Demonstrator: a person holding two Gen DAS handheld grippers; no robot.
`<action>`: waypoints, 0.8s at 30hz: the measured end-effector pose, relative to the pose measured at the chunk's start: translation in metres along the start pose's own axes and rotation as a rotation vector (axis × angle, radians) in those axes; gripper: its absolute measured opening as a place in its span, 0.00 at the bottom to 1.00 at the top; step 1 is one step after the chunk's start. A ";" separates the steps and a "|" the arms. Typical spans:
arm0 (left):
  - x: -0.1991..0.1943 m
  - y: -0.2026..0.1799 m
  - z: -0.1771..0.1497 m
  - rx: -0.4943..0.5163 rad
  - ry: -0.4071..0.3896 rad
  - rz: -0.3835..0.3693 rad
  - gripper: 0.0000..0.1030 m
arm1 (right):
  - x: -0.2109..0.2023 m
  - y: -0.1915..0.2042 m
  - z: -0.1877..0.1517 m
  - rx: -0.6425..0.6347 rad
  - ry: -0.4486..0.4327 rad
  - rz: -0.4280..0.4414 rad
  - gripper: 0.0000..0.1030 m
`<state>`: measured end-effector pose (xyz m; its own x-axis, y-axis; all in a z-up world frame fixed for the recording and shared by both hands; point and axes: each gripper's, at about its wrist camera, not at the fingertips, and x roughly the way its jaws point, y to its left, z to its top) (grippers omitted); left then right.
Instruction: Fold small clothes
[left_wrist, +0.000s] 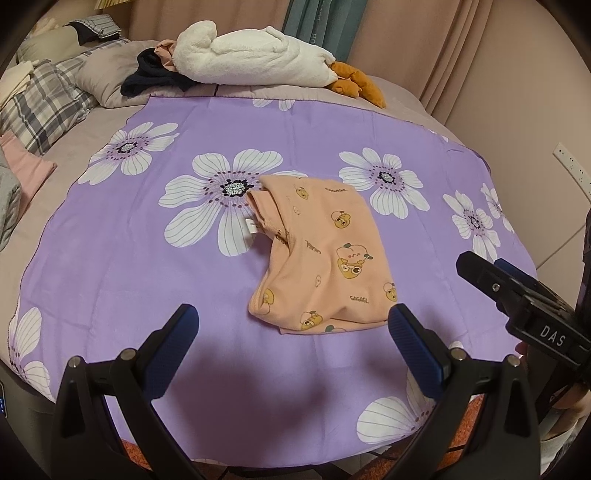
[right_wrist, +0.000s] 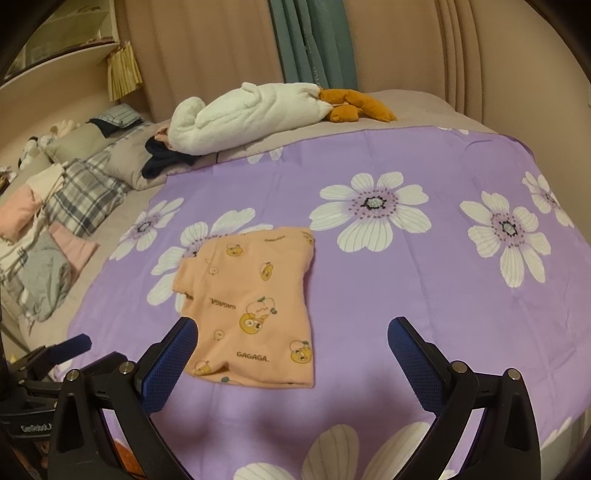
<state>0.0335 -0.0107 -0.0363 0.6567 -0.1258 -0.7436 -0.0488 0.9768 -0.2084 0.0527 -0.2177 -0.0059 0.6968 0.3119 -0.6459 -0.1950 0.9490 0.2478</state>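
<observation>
You are working in dim, warm indoor light; soft shadows are falling on the purple sheet (left_wrist: 110, 258) nearest you, and fisheye distortion is bending both views' dark edges.

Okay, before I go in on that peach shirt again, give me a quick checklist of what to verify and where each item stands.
1. Left hand-held gripper open and empty: ok.
2. Right hand-held gripper open and empty: ok.
3. Peach shirt lying on the purple floral sheet, nothing on top of it: ok.
4. Shirt already folded into a compact shape: ok on the right, but the left edge near the label looks bunched: not ok.
5. Both grippers clear of the fabric: ok.
6. Whether the hidden layers underneath lie flat: cannot tell.
</observation>
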 end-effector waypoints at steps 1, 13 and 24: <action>0.000 0.000 0.000 0.001 0.001 0.002 1.00 | 0.000 0.001 0.000 0.000 0.001 0.000 0.99; 0.001 -0.007 -0.004 0.014 0.008 0.025 1.00 | 0.001 0.001 -0.002 0.003 0.005 -0.001 0.99; -0.001 -0.006 -0.004 -0.009 0.016 0.041 1.00 | 0.000 0.002 -0.002 0.001 0.005 0.011 0.99</action>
<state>0.0295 -0.0175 -0.0367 0.6422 -0.0888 -0.7614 -0.0818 0.9797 -0.1832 0.0513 -0.2158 -0.0067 0.6913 0.3228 -0.6465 -0.2021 0.9453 0.2559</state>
